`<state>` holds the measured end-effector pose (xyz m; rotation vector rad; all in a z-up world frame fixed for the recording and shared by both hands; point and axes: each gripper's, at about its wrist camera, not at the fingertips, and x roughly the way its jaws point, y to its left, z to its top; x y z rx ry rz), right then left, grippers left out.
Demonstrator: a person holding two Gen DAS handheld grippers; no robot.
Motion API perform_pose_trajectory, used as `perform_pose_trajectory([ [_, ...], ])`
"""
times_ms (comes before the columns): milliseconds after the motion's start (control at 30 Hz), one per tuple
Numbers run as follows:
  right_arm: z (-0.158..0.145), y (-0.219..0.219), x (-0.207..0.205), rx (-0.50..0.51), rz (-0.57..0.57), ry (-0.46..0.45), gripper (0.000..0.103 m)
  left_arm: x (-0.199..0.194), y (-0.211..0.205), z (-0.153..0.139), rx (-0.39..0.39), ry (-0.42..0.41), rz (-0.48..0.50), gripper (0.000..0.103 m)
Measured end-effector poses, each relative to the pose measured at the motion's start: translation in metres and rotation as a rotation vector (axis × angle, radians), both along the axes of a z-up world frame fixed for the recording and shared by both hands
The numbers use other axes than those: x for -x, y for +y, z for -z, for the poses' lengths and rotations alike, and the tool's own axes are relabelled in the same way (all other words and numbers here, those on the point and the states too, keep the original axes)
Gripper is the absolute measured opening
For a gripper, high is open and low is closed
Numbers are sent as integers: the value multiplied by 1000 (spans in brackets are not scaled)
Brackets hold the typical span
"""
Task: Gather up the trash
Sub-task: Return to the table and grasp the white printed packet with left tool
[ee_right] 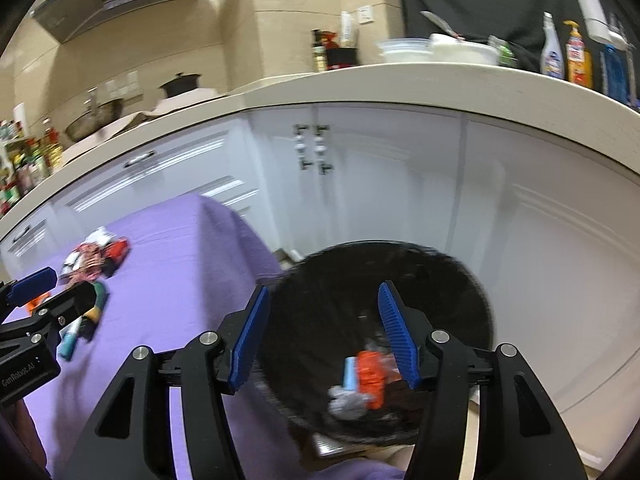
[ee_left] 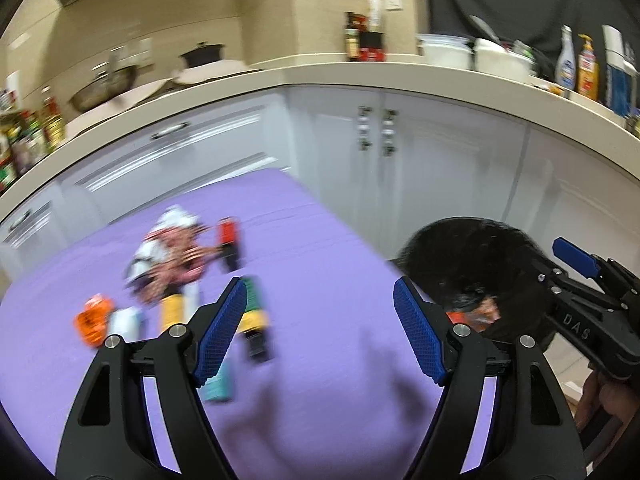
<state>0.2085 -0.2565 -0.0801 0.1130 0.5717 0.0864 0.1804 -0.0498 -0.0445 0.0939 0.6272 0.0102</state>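
Two fisheye views look along a pair of hand-held grippers in a kitchen with white cabinets and a pale countertop. The left wrist view faces a table under a purple cloth [ee_left: 320, 240], where the blurred trash lies in a loose group: a crumpled white and red wrapper [ee_left: 168, 256], a red and black packet [ee_left: 229, 244], an orange wrapper [ee_left: 94, 320], a yellow packet [ee_left: 173, 312], a green, yellow and black tube [ee_left: 254, 320] and a teal packet [ee_left: 220, 386]; there may be more, but the blur keeps the count uncertain. The left gripper [ee_left: 320, 332] hangs over the cloth with its blue-padded jaws spread wide and nothing between them. At the right of this view the black trash bin [ee_left: 472, 264] shows only as a dark shape beside the table, with the right gripper [ee_left: 576, 258] in front of it. Only the right wrist view looks down into the trash bin [ee_right: 320, 280], which stands on the floor just off the table's corner. Inside it lie three pieces that can be made out: an orange wrapper [ee_right: 372, 376], a light blue stick [ee_right: 349, 372] and a crumpled grey scrap [ee_right: 348, 400]. The right gripper [ee_right: 324, 332] hangs above the bin's mouth, its jaws apart and holding nothing. The left gripper [ee_right: 44, 292] enters at this view's left edge, over the trash on the purple cloth [ee_right: 180, 272].
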Motion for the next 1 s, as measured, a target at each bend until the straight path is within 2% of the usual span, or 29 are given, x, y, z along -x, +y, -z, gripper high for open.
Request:
perform_pose_trajectory([
  [300,2,76,13,-4,-169,22,56,38,88,11,13,32,-197,74],
  [467,2,112,19,12,-247,30,56,48,119,21,19,60,-269,74],
  [600,2,133,23,25,-294,35,56,49,134,28,37,91,-293,74],
  [867,4,149,23,38,-326,52,57,38,146,40,84,173,-279,74],
  [933,4,151,21,39,-329,56,57,37,147,42,97,188,-277,71],
  [1000,5,153,20,39,-332,60,57,36,148,45,112,203,-273,59],
])
